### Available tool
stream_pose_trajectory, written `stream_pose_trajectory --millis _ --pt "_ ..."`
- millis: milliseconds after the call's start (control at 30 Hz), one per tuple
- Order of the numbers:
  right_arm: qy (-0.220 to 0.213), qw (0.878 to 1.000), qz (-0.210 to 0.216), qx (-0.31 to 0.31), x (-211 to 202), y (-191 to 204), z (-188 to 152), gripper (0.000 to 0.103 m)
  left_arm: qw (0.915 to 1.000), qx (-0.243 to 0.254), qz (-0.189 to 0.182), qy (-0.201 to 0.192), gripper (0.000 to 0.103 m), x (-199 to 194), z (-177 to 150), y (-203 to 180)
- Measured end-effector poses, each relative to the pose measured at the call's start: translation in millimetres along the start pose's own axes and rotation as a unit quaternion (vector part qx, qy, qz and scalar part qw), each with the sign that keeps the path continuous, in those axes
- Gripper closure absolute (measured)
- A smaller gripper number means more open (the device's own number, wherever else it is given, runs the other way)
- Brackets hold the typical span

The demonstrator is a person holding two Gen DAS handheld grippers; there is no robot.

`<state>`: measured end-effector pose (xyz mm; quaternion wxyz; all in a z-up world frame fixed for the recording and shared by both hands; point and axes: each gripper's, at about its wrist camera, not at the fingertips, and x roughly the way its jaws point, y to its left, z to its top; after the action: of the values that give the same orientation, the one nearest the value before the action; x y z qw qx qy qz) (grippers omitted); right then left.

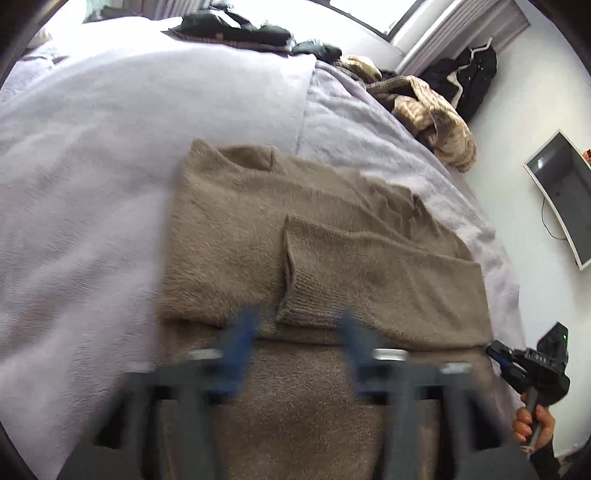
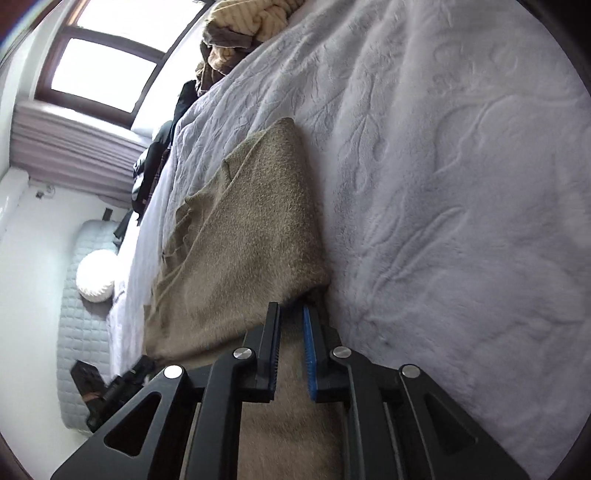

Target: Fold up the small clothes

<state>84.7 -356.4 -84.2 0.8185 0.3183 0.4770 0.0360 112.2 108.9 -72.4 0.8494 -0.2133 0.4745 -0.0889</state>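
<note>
Across the lavender bedspread [image 1: 74,184] a taupe fuzzy sweater [image 1: 258,221] is lying partly folded, sleeve tucked over the body toward 3 o'clock, hem end still needing to go up. Left gripper [image 1: 295,325] is hovering at 6 o'clock, jaws spread, grabbing nothing. Right gripper [image 2: 291,314] is angling down at the sweater's edge, jaws narrowly parted; can't tell if they're pinching fabric.

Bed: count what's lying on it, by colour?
Brown: 1, sweater
Dark: 1 pile of clothes
Cream-striped: 1 heap
Total: 3, all on the pale blanket
</note>
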Motion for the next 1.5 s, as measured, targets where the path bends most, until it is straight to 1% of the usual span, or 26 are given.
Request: stream_pose_trajectory --millis 33,67,100,133,267,367,433,533,567,600,667,700,733,833,867,900,1000,1067,1100,1200,1267,1300,1333,1367,1400,1500 --pt "-0.007 1.000 -0.006 -0.007 -6 -1 0 0.071 0.9999 0.003 0.003 -0.012 0.029 -6 0 -1" --pt "-0.015 1.000 -0.006 -0.010 -11 -2 0 0.067 0.9997 0.010 0.013 -0.017 0.029 -10 2 -3" --pt "-0.022 1.000 -0.004 -0.010 -16 -3 2 0.059 0.9996 0.014 0.017 -0.018 0.029 -12 3 -4" --pt "-0.030 1.000 -0.002 -0.008 -20 -5 4 0.054 0.9995 0.018 0.019 -0.018 0.029 -13 4 -6" --pt "-0.038 0.999 -0.005 0.007 -17 -6 16 0.054 0.9991 0.025 0.032 -0.013 0.029 -6 14 -13" --pt "-0.042 0.999 -0.029 -0.011 -10 5 30 0.054 0.9989 0.034 0.030 -0.015 0.029 0 23 -25" --pt "-0.043 0.998 -0.044 -0.021 -2 13 43 0.054 0.9978 0.053 0.037 -0.018 0.029 7 29 -36" --pt "-0.031 0.998 -0.048 -0.019 14 14 61 0.054 0.9965 0.065 0.050 -0.017 0.029 19 36 -46" --pt "-0.022 0.998 -0.049 -0.016 23 12 66 0.054 0.9966 0.062 0.052 -0.013 0.029 24 38 -47" --pt "-0.003 0.999 -0.044 -0.008 35 8 72 0.054 0.9968 0.058 0.054 -0.008 0.029 29 39 -45" --pt "0.012 0.999 -0.032 0.008 47 2 75 0.056 0.9970 0.047 0.061 0.005 0.029 39 39 -40" --pt "0.013 1.000 -0.017 0.011 49 1 74 0.079 0.9969 0.042 0.065 0.011 0.029 42 38 -36" --pt "0.016 1.000 0.001 0.006 48 5 74 0.095 0.9969 0.043 0.065 0.011 0.029 43 36 -35" --pt "-0.017 0.998 -0.025 -0.062 31 28 70 0.095 0.9953 0.063 0.072 0.008 0.029 42 31 -34" --pt "-0.023 0.995 -0.044 -0.082 29 33 69 0.095 0.9945 0.070 0.077 0.008 0.029 43 30 -34" --pt "-0.023 0.992 -0.068 -0.100 31 36 69 0.095 0.9935 0.077 0.083 0.008 0.029 45 28 -35" --pt "-0.002 0.983 -0.130 -0.128 49 30 66 0.093 0.9898 0.101 0.100 0.007 0.029 50 21 -38" --pt "-0.011 0.986 -0.125 -0.112 49 24 61 0.092 0.9868 0.118 0.111 0.009 0.029 49 16 -41" --pt "-0.017 0.988 -0.117 -0.098 44 22 60 0.087 0.9864 0.122 0.110 0.011 0.029 47 15 -41" --pt "-0.019 0.991 -0.106 -0.077 30 21 50 0.086 0.9891 0.121 0.081 0.020 0.030 38 14 -41" --pt "-0.023 0.991 -0.102 -0.080 20 23 43 0.085 0.9911 0.117 0.056 0.027 0.038 32 15 -42" --pt "-0.026 0.991 -0.100 -0.083 15 25 38 0.083 0.9918 0.115 0.043 0.034 0.052 31 15 -42" --pt "-0.030 0.991 -0.100 -0.087 9 28 33 0.083 0.9921 0.113 0.034 0.044 0.069 31 14 -42" --pt "-0.033 0.990 -0.097 -0.092 3 32 28 0.083 0.9917 0.114 0.036 0.048 0.077 31 13 -43" --pt "-0.037 0.990 -0.096 -0.099 -2 36 24 0.083 0.9910 0.118 0.040 0.048 0.098 30 13 -44" --pt "-0.048 0.987 -0.096 -0.122 -9 48 17 0.083 0.9925 0.110 0.027 0.046 0.099 22 13 -43"
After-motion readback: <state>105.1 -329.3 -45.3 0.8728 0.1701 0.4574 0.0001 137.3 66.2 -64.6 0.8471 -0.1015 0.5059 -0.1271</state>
